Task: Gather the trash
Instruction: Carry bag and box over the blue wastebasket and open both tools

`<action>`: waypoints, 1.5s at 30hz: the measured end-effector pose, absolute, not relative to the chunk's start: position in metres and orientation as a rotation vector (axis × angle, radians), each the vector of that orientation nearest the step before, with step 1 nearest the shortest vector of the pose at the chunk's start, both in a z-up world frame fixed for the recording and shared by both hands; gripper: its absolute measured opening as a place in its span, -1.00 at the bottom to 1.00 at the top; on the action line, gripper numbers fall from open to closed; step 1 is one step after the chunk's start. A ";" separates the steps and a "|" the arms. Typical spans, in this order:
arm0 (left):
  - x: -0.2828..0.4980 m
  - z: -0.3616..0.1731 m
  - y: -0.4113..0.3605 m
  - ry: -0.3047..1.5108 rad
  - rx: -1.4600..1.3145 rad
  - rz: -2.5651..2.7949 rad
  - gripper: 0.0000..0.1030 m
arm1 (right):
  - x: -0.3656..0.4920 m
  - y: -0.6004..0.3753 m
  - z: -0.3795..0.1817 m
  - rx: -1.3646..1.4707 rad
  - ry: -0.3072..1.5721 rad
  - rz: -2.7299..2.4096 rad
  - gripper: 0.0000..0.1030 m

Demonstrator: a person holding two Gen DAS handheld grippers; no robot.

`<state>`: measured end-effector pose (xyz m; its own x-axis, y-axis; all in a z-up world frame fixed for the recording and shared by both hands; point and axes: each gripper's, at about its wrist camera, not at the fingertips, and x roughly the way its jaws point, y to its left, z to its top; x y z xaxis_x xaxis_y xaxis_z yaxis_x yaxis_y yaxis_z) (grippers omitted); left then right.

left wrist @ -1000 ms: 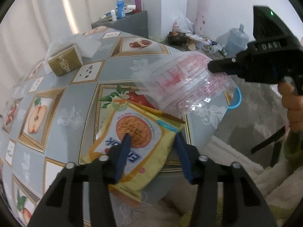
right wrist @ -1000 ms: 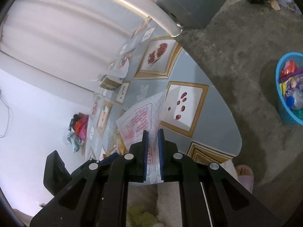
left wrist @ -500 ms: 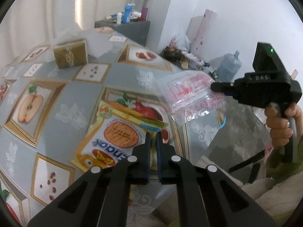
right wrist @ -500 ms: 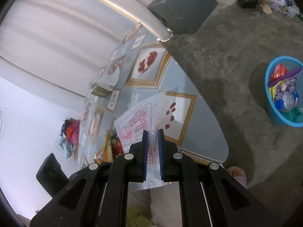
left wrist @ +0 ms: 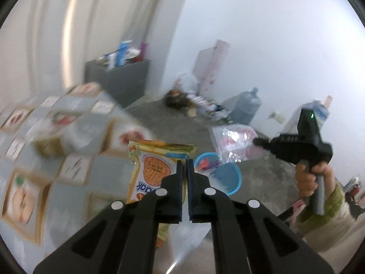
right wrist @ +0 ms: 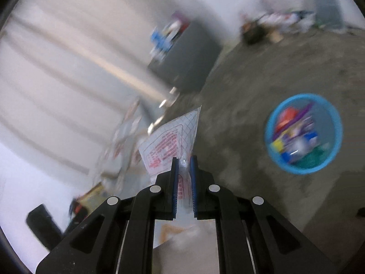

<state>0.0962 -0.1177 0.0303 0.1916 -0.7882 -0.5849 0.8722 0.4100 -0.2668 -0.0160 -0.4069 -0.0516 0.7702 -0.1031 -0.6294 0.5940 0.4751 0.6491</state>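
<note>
Between closed jaws, snack packet (left wrist: 155, 169) upright.

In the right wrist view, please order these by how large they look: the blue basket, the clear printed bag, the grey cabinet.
Largest to smallest, as they look:
1. grey cabinet and blue basket: they look alike, so I do not rank them.
2. clear printed bag: it sits closest to the camera, which makes real size unsure.
</note>
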 end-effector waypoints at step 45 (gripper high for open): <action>0.052 -0.094 -0.509 1.125 0.391 -1.384 0.03 | -0.113 -0.510 -0.194 1.245 0.525 -0.983 -0.19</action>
